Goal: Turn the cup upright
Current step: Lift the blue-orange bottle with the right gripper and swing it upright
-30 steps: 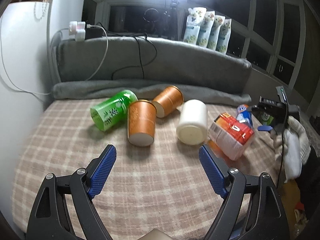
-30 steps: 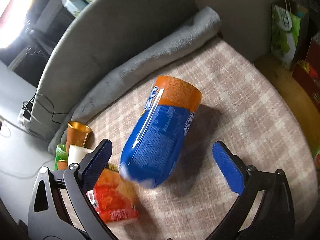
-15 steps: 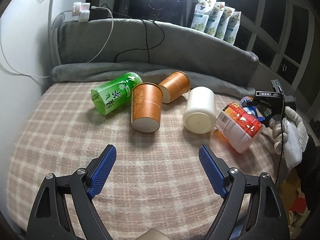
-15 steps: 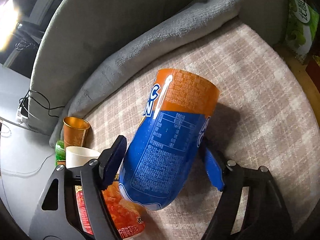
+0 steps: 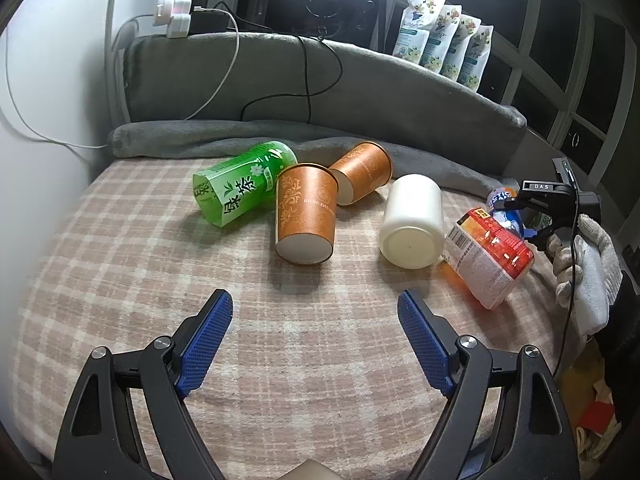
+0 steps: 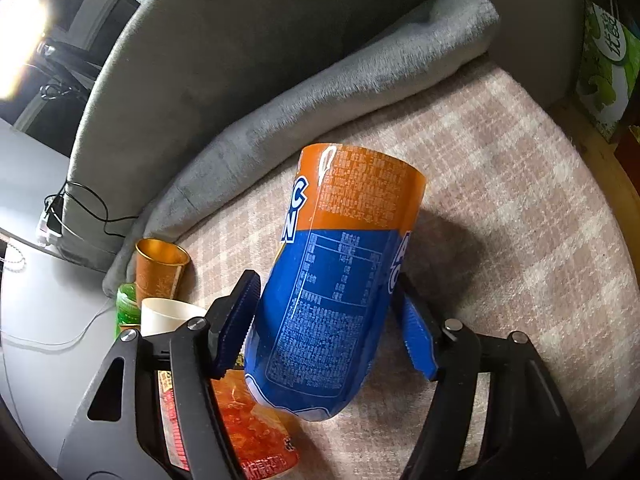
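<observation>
A blue and orange cup (image 6: 340, 292) lies on its side on the checked cloth (image 6: 520, 240). My right gripper (image 6: 326, 320) is shut on it, a blue pad against each side. In the left wrist view that cup (image 5: 504, 206) peeks out behind a red cup (image 5: 488, 256), with the right gripper (image 5: 548, 208) on it. My left gripper (image 5: 314, 336) is open and empty above the cloth (image 5: 120, 280), short of the lying cups: green (image 5: 240, 188), two orange-brown (image 5: 306, 216) (image 5: 362, 172) and white (image 5: 412, 228).
A grey rolled blanket (image 5: 208, 140) and a grey backrest (image 5: 400, 88) bound the far side. Cables and a charger (image 5: 174, 20) lie on the backrest. Pouches (image 5: 444, 48) stand on the sill. A green box (image 6: 608, 64) stands off the right edge.
My right gripper has moved in around the blue and orange cup and shut on it. My left gripper has drawn slightly nearer the cups and stays open.
</observation>
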`<state>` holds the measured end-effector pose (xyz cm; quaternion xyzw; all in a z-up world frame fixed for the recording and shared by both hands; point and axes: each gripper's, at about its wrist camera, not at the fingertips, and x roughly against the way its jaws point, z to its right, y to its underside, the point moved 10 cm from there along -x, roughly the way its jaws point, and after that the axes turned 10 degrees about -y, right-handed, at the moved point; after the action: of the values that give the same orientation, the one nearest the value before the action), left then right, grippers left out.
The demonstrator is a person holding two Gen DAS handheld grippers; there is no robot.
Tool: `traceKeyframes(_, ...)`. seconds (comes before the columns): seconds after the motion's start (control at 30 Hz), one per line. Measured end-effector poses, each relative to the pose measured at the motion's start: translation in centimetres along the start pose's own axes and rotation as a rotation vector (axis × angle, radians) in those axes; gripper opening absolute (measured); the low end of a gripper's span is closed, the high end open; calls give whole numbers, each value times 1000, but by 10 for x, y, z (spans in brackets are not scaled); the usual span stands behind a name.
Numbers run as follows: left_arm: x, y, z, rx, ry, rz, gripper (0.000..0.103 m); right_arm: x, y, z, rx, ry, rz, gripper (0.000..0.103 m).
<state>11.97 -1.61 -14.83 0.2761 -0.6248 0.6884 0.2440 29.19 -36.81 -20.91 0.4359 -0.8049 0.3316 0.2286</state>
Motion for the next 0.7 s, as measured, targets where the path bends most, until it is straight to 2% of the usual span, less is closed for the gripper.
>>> traceKeyframes(0.4, 0, -2, -1, -1, -6, 4, 85, 32, -15, -19, 77, -14, 72, 68)
traceKeyframes(0.7, 3, -4, -8, 10, -16, 16, 85, 77, -15, -60, 216, -35, 144, 68)
